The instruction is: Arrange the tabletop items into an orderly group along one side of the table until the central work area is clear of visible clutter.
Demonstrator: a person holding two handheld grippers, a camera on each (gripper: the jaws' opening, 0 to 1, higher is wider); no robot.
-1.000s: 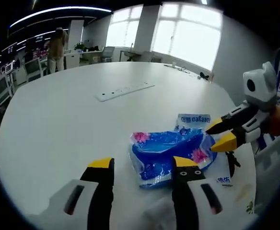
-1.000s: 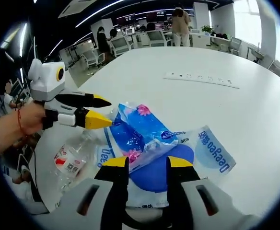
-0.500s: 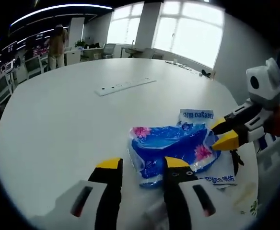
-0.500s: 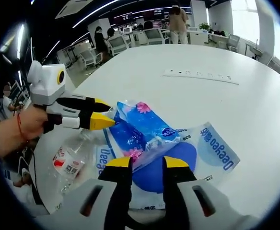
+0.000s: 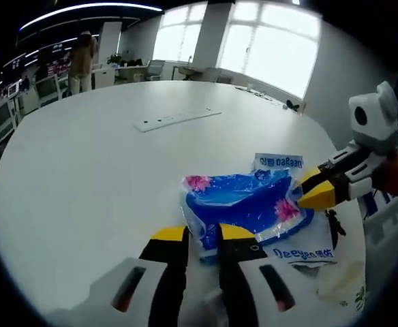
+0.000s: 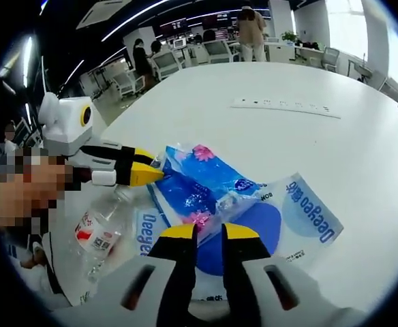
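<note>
A blue plastic packet (image 5: pixel 243 208) with pink flower prints is lying near one edge of the round white surface (image 5: pixel 83 170), on top of a flat white-and-blue bag (image 6: pixel 301 208) printed with blue lettering. In the left gripper view, the left tool (image 5: pixel 202 235) is reaching at the packet's near edge, its yellow-tipped jaws standing almost together with only a narrow gap; the packet's edge is sitting right at that gap, but whether the jaws are actually pinching it cannot be told. The right tool (image 5: pixel 315 191) is coming in from the right side of that view, its yellow tips closed to a point and touching the far end of the packet.

In the right gripper view, the right tool (image 6: pixel 209 231) is showing its own jaws nearly shut, with a sliver of space between them, meeting the packet (image 6: pixel 199 187) where it overlaps the flat bag; a firm grip cannot be confirmed. The left tool (image 6: pixel 141 170) is pointing at the packet's opposite end from the left, tips together. A clear plastic bottle (image 6: pixel 100 228) with a red-and-white label is lying on its side just beside the packet, close to the surface's edge.

Further toward the middle of the surface, a long white power strip (image 5: pixel 175 120) is lying well apart from the packet. People are standing among desks and chairs beyond the surface.
</note>
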